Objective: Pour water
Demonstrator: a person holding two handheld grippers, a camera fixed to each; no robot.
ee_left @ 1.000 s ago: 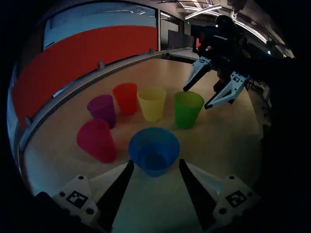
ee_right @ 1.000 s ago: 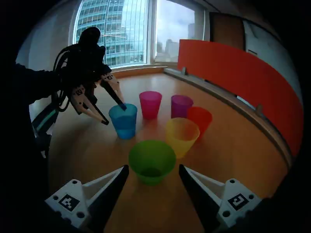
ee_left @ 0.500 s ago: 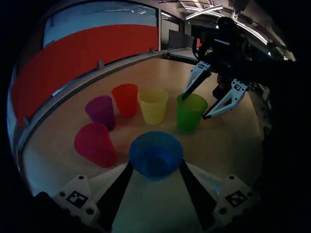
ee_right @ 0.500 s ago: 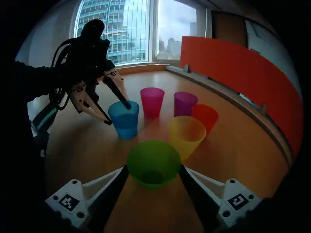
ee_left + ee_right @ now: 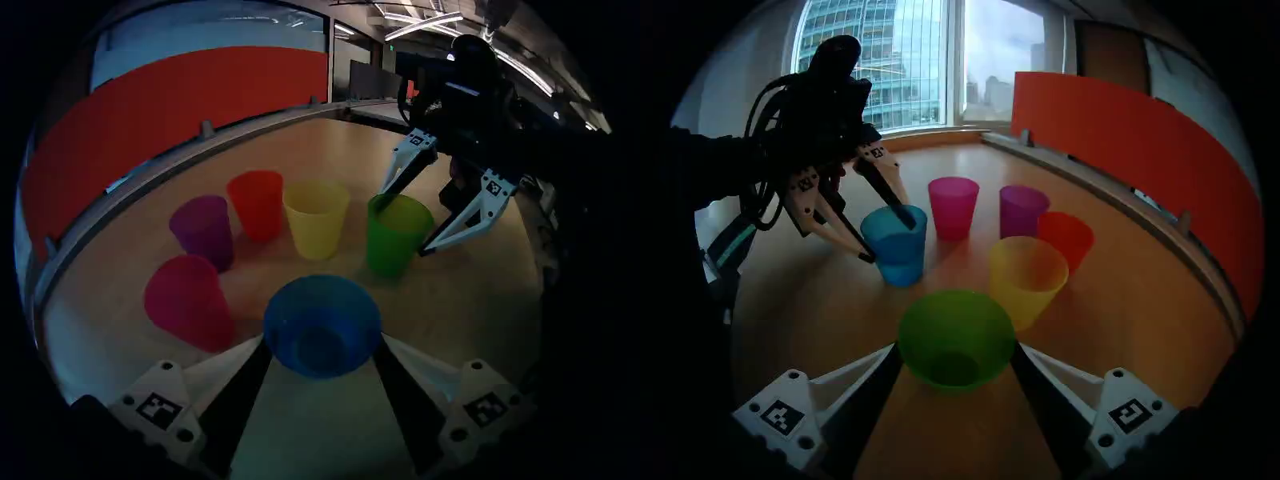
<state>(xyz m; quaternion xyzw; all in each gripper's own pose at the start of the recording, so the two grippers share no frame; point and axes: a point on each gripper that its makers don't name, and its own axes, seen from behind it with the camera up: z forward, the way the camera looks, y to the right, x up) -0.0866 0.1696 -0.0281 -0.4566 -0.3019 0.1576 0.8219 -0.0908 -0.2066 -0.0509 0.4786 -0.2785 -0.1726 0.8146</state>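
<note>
Blue cup [image 5: 322, 324] stands within my spread left claw [image 5: 322, 340], green cup [image 5: 956, 336] within my spread right claw [image 5: 956, 346]; uneven squeezing could topple either.

Showed tall windows [image 5: 992, 56] onto glass towers [image 5: 848, 56] and cloudy sky. Had a long red panel [image 5: 1136, 152] along the edge of a broad wooden table [image 5: 1136, 320]. Glowed overhead with ceiling light strips [image 5: 416, 20].

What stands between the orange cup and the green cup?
The yellow cup stands between the orange cup and green cup, in the left gripper view.
</note>
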